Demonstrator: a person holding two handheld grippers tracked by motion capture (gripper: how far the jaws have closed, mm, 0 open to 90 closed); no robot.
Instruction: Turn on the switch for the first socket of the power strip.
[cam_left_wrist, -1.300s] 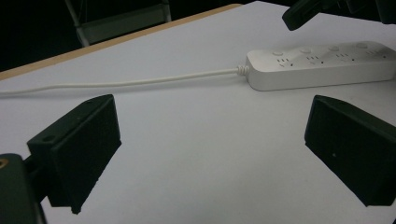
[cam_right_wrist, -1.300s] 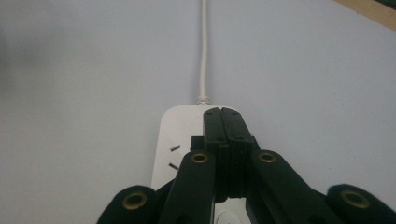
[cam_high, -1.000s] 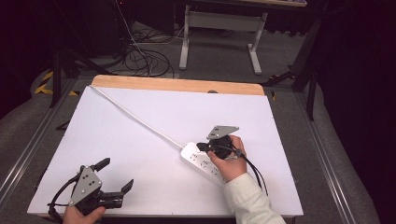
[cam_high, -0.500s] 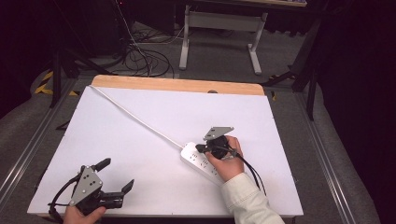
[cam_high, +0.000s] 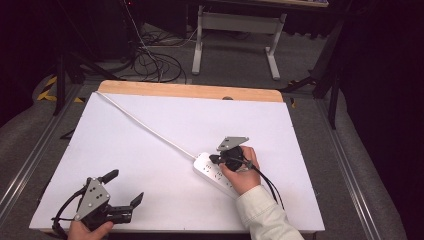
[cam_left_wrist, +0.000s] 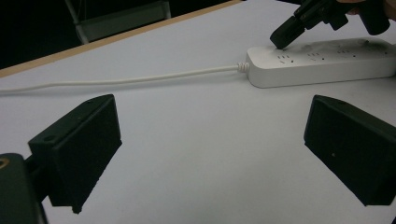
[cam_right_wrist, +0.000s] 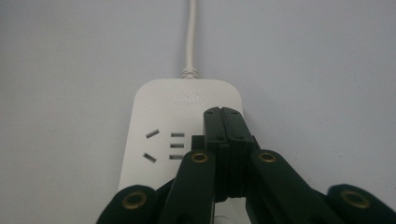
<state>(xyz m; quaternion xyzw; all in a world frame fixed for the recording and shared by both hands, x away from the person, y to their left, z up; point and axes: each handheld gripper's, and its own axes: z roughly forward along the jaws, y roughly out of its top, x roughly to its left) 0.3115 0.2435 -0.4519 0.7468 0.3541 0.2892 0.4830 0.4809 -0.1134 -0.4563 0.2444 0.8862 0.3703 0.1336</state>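
Since a second ago the right gripper (cam_high: 214, 159) has shifted a little toward the cable end of the power strip (cam_high: 215, 174), and the left gripper (cam_high: 123, 192) has stayed put. The white power strip lies flat on the white table (cam_high: 150, 165), right of centre and toward the near edge, set at a slant. Its white cord (cam_high: 150, 130) runs from its far-left end diagonally across the top to the far-left corner. The right gripper's jaws are pressed together with nothing between them, and their tips touch the strip's top face just beside the first set of sockets (cam_right_wrist: 163, 145), near the cord end. The right hand (cam_high: 242, 172) covers the strip's middle. The left gripper rests at the near-left corner, well apart from the strip, its jaws spread wide and empty, held by the left hand (cam_high: 87, 231)
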